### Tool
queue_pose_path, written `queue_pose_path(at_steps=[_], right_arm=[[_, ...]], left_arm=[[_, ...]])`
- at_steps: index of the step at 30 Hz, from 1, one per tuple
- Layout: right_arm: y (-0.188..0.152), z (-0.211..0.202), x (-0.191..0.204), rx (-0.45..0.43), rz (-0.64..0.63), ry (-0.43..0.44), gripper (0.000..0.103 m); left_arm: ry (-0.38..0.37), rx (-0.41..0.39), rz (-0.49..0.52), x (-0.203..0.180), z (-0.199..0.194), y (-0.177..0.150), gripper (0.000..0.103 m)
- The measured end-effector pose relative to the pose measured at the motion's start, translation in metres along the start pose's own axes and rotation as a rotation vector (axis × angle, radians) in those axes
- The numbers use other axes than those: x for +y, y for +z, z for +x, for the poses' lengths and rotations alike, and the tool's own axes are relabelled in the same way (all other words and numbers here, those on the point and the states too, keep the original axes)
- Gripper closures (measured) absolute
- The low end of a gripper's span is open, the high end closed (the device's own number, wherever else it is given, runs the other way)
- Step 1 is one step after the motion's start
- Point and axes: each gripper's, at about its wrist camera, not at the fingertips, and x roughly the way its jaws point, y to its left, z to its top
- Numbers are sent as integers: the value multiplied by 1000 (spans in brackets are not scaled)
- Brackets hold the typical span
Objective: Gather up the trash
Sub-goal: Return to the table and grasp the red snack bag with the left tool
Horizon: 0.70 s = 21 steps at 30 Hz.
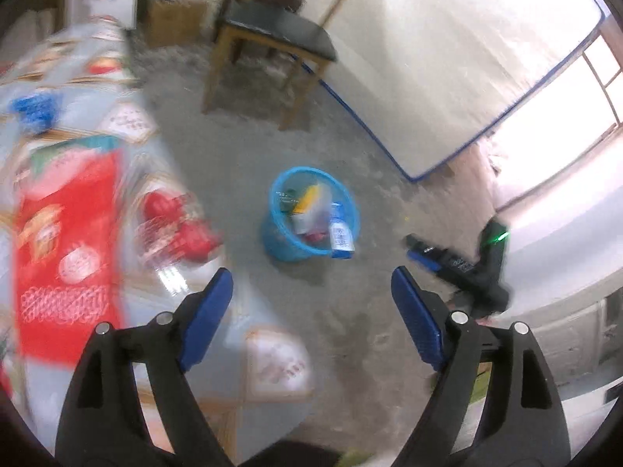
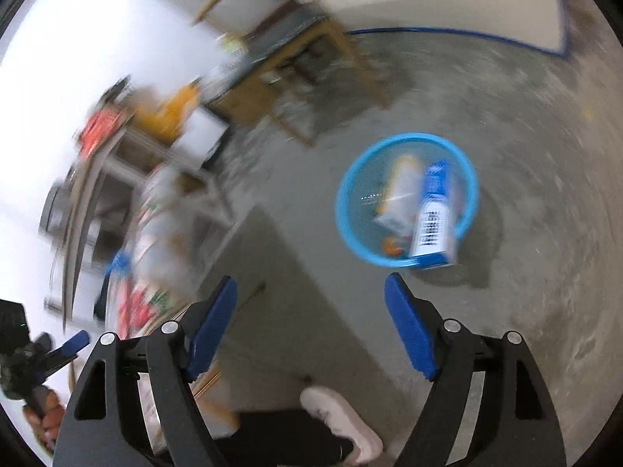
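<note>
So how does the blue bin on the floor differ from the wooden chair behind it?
The blue bin is round, bright blue plastic; the wooden chair is angular, brown wood with a dark seat. The bin holds trash, including a white bottle with a blue cap; the chair's seat looks bare here. The bin stands much lower than the chair. Both stand on the grey floor.

Bottle (image 2: 432, 218) in basket (image 2: 350, 179) on floor (image 2: 525, 272)
</note>
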Motion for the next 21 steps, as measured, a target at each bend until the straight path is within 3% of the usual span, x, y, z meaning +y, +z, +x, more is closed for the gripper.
queue_pose_path(at_steps=[5, 9, 13, 16, 21], right_arm=[[-6, -9, 84, 55, -131, 91, 27], [-21, 9, 156, 123, -225, 180, 27], [-43, 44, 220, 222, -303, 215, 27], [-56, 81, 259, 273, -357, 186, 28], [-70, 134, 307, 246, -487, 7, 43]], left_arm=[[127, -148, -61, 55, -70, -60, 23], [239, -226, -149, 99, -105, -98, 23], [220, -283, -284, 141, -131, -129, 24], [209, -304, -339, 163, -139, -143, 32], [148, -288, -394, 186, -144, -165, 56]])
